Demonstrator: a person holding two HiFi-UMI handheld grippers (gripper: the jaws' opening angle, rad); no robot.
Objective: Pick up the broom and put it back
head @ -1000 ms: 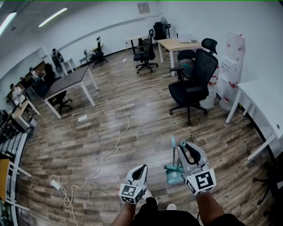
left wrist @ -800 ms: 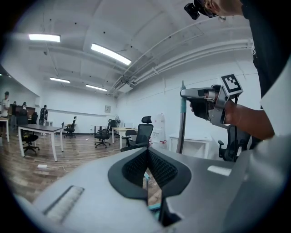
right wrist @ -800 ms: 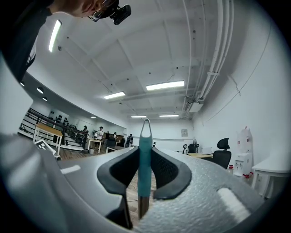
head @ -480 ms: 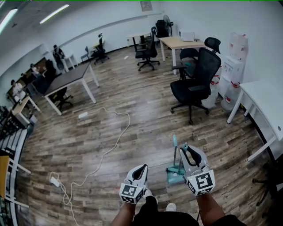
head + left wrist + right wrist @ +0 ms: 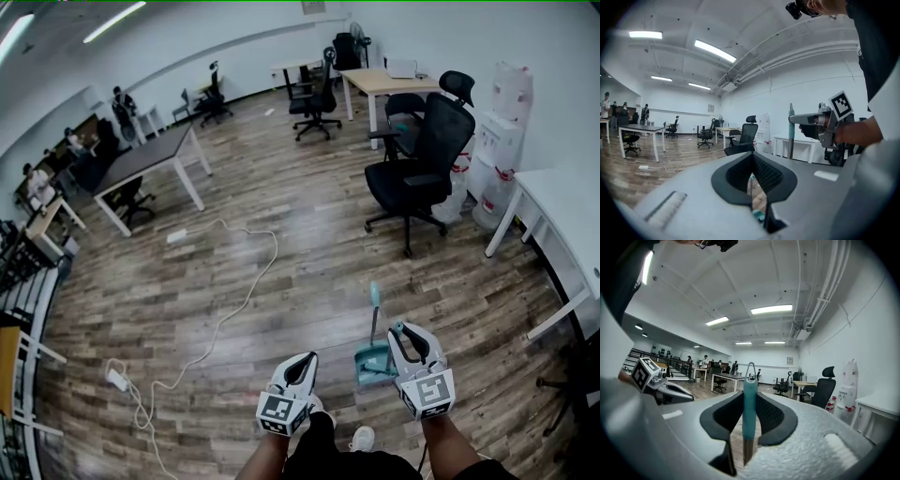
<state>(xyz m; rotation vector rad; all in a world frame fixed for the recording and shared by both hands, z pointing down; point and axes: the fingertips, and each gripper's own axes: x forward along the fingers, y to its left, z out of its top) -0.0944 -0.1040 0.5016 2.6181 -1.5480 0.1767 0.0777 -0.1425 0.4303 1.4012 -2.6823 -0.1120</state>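
Bottom centre of head view: left gripper [image 5: 302, 360], jaws pressed together, nothing in them.

Lower right: right gripper [image 5: 398, 330] clamped on the teal sleeve at the top of the broom [image 5: 375, 298]. The broom stands upright, teal lower end down on the wood floor [image 5: 281, 272].

Judgement: light, stiff pole. The sleeve is likely grippy, the bare shaft below it slicker. A top-end hold lets the head swing, so taking it lower would steady it.

Beyond: white cable [image 5: 246, 292], black office chair [image 5: 424, 173].
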